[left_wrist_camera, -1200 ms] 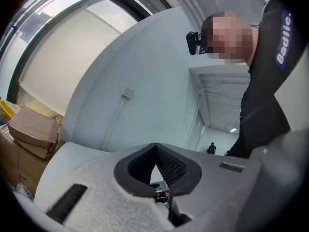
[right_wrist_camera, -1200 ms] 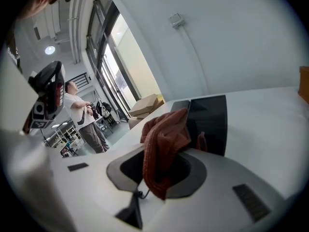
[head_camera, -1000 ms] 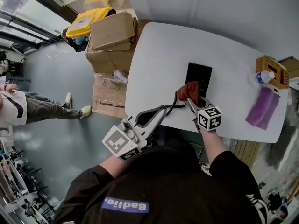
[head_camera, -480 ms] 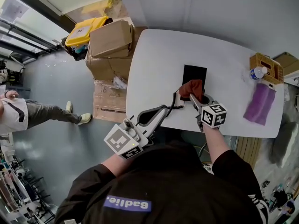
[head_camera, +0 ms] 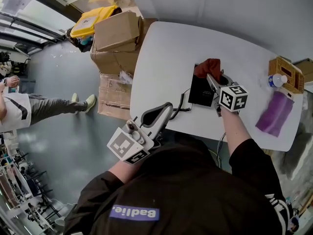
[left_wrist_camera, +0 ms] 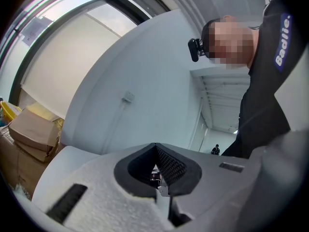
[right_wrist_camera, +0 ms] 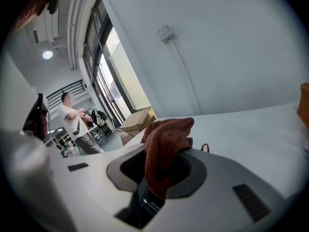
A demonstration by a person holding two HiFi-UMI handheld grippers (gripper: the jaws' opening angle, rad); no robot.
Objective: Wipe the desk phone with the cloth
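The black desk phone lies on the white table near its front edge. A red-brown cloth rests on the phone's far end, and my right gripper is shut on it. In the right gripper view the cloth bunches out of the jaws. The phone's coiled cord runs left to the tips of my left gripper, which is tilted upward at the table's front edge. Its jaws look shut on the cord's end. No handset shows.
A wicker basket with a bottle stands at the table's right end, with a purple cloth beside it. Cardboard boxes and a yellow case sit on the floor to the left. A person stands at far left.
My right gripper has drawn the cloth from the phone's near end across to its far end. The left gripper has stayed at the table's front edge.
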